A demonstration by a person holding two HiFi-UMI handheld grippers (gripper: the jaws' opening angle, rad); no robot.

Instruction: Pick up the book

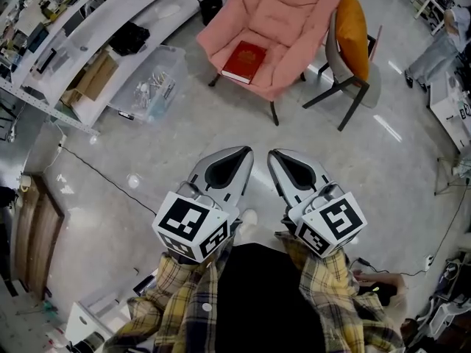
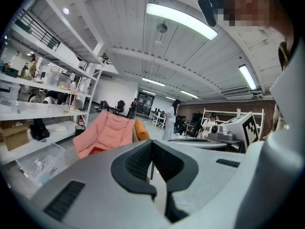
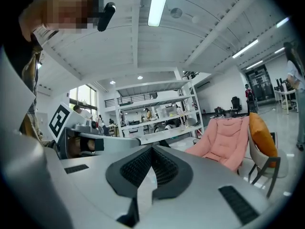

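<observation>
A red book [image 1: 244, 61] lies flat on the seat of a pink padded chair [image 1: 283, 20], far ahead of me across the pale floor. Low in the head view, near my body, my left gripper [image 1: 246, 153] and right gripper [image 1: 272, 155] are held side by side, pointing toward the chair. Both are shut with nothing between their jaws. In the left gripper view the left gripper [image 2: 151, 146] has the pink chair [image 2: 107, 130] beyond it, and a sliver of the book [image 2: 96, 150] shows. The right gripper [image 3: 152, 150] view shows the chair [image 3: 224, 140] but not the book.
A second chair with an orange cushion [image 1: 352, 31] stands right of the pink one. A clear plastic bin [image 1: 151, 83] and long white shelving [image 1: 88, 28] line the left. A black waste bin [image 1: 210, 6] stands behind the pink chair. A cable [image 1: 103, 175] crosses the floor. People stand far off.
</observation>
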